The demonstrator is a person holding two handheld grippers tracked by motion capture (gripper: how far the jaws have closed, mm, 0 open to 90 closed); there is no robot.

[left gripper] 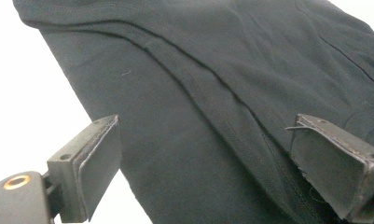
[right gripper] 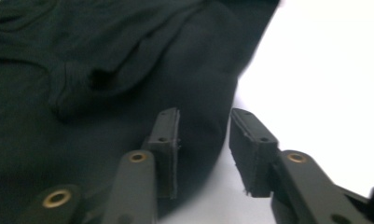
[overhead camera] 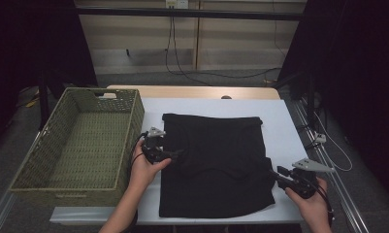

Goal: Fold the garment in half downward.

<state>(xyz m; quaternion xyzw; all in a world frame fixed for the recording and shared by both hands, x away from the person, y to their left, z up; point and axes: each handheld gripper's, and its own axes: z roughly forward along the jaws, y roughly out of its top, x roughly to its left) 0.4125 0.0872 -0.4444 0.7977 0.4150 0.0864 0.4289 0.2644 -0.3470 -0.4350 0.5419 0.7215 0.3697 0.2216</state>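
A black garment (overhead camera: 216, 160) lies folded flat on the white table (overhead camera: 284, 126), its lower edge near the table's front. My left gripper (overhead camera: 175, 154) rests over the garment's left edge, held level and pointing right. In the left gripper view its jaws (left gripper: 203, 128) stand wide apart above the dark cloth (left gripper: 198, 70), with nothing gripped. My right gripper (overhead camera: 274, 174) sits at the garment's right edge near the front corner. In the right gripper view its jaws (right gripper: 204, 116) stand apart, straddling the cloth's edge (right gripper: 82, 116) without pressing on it.
A large woven green basket (overhead camera: 134, 121) stands open at the table's left, right beside my left hand. A wooden board (overhead camera: 192, 92) lies behind the white surface. Cables hang along the back wall and at the right rail (overhead camera: 323, 141).
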